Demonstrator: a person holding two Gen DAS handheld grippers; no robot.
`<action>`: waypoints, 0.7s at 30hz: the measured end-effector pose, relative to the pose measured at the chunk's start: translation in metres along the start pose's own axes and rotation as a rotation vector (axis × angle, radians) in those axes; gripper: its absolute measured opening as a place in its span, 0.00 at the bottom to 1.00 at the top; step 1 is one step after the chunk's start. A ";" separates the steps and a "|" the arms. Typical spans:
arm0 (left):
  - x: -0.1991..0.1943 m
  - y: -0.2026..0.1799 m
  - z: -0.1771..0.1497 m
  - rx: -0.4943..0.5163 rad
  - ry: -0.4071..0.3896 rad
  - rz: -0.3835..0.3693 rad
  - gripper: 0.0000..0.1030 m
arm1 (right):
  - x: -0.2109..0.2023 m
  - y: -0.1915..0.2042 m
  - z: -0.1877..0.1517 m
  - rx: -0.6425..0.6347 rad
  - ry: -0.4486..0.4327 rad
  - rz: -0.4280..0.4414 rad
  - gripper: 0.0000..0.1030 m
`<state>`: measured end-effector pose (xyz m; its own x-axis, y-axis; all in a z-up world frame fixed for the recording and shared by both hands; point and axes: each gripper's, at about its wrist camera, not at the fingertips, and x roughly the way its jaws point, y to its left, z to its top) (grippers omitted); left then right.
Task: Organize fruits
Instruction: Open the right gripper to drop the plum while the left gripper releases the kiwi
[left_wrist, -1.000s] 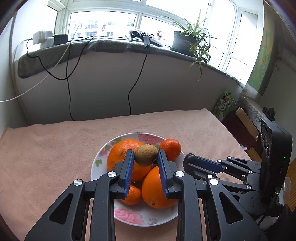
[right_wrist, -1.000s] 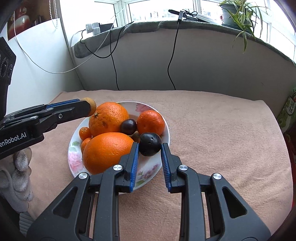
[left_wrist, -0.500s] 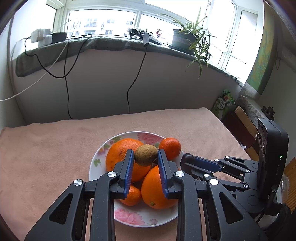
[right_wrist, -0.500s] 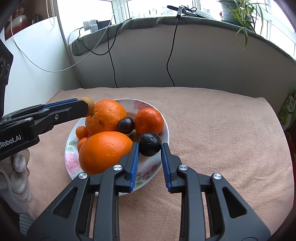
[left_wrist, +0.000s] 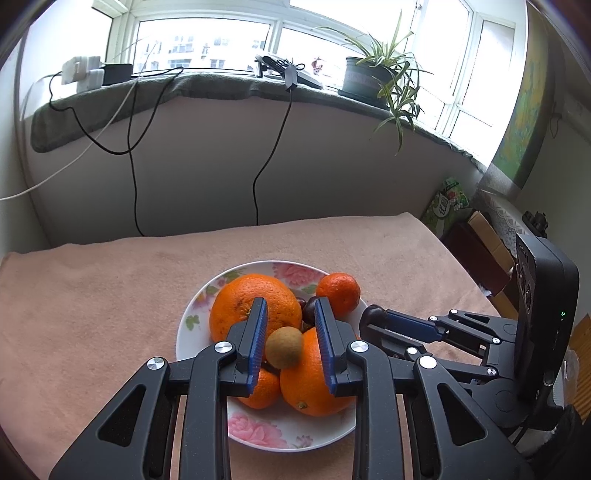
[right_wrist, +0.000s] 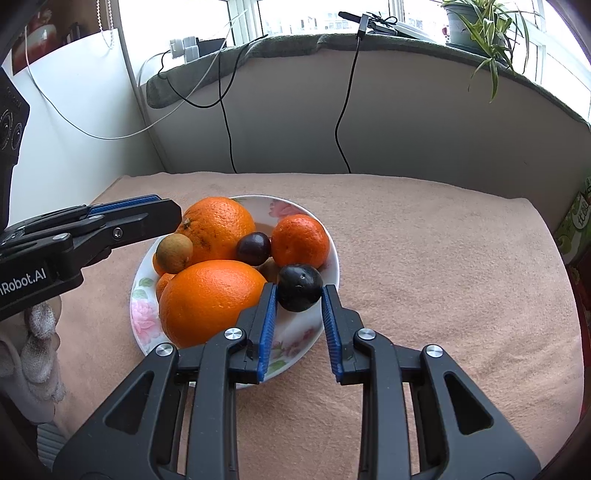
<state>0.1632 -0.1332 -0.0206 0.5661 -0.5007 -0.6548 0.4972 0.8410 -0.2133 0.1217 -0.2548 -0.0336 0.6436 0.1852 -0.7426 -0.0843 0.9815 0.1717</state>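
Note:
A floral plate (left_wrist: 258, 432) (right_wrist: 142, 314) on the pink cloth holds two big oranges (left_wrist: 255, 306) (right_wrist: 210, 299), a mandarin (left_wrist: 338, 293) (right_wrist: 300, 240), small tangerines (left_wrist: 260, 389) and a dark plum (right_wrist: 253, 248). My left gripper (left_wrist: 288, 314) is open above the plate; the brown longan (left_wrist: 283, 348) (right_wrist: 174, 254) lies free among the fruit below its jaws. My right gripper (right_wrist: 299, 290) stands open at the plate's near rim, with the dark plum (right_wrist: 299, 288) loose between its fingertips. It shows at right in the left wrist view (left_wrist: 373, 317).
The pink cloth (right_wrist: 443, 258) covers the table up to a white wall. Black cables (left_wrist: 135, 192) hang from the windowsill. A potted plant (left_wrist: 376, 74) stands on the sill. Boxes and a green bag (left_wrist: 448, 201) sit off the table's right edge.
Both grippers have opened. The longan dropped from the left jaws onto the fruit pile. The right jaws spread apart from the dark plum at the plate's rim.

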 end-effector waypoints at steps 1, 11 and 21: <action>0.000 0.000 0.000 0.000 -0.001 0.001 0.24 | 0.000 0.000 0.000 -0.001 0.000 0.000 0.25; -0.005 0.003 -0.001 -0.006 -0.010 0.007 0.24 | -0.006 0.002 0.001 -0.006 -0.018 -0.015 0.40; -0.008 0.004 -0.002 -0.010 -0.016 0.014 0.35 | -0.012 0.004 0.002 -0.008 -0.032 -0.023 0.59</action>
<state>0.1600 -0.1256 -0.0177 0.5831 -0.4922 -0.6463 0.4825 0.8499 -0.2119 0.1155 -0.2534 -0.0227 0.6694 0.1606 -0.7253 -0.0750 0.9860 0.1492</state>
